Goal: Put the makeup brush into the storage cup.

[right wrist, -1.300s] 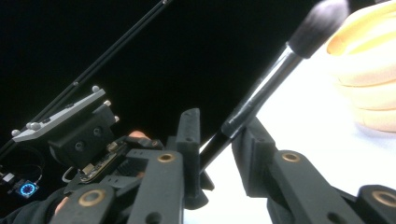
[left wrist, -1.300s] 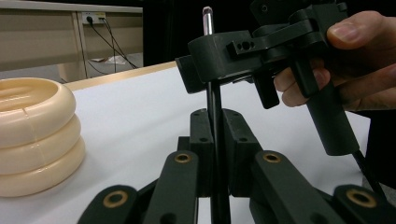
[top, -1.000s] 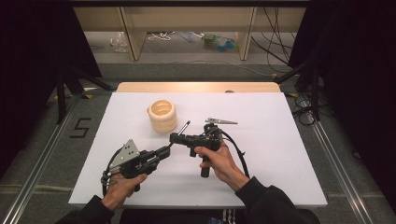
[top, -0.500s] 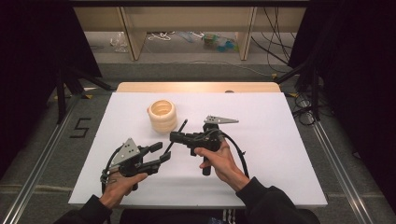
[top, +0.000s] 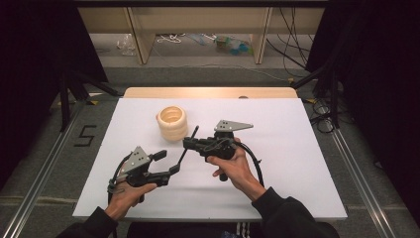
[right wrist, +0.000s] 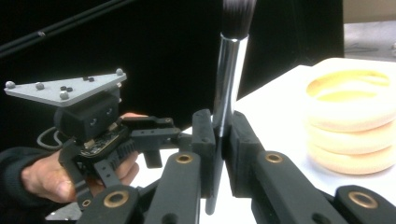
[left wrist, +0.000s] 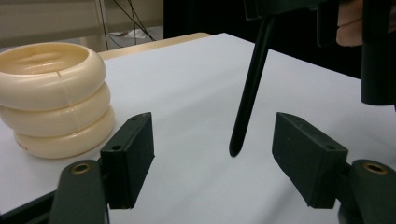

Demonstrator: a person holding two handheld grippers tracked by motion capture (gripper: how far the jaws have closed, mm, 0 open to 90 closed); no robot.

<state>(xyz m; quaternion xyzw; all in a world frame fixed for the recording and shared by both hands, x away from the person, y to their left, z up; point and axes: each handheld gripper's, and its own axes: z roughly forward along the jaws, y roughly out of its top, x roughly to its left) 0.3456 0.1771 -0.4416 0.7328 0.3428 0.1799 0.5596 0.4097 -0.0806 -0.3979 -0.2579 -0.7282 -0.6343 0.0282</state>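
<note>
Looking down in the high view: right gripper (top: 190, 143) clamped on a brush (top: 187, 147) that slants over the white table (top: 297, 163), just beside the stack of cream rings (top: 172, 123); left gripper (top: 167, 161) near the brush's lower end, jaws apart and just been opening. Left gripper view: pads spread, nothing pressed, black brush handle (left wrist: 247, 88) tip between them and clear of both, rings (left wrist: 53, 98) at left. Right gripper view: jaws shut on the brush (right wrist: 228, 84) at its metal ferrule, bristles up, left gripper (right wrist: 154, 135) behind.
</note>
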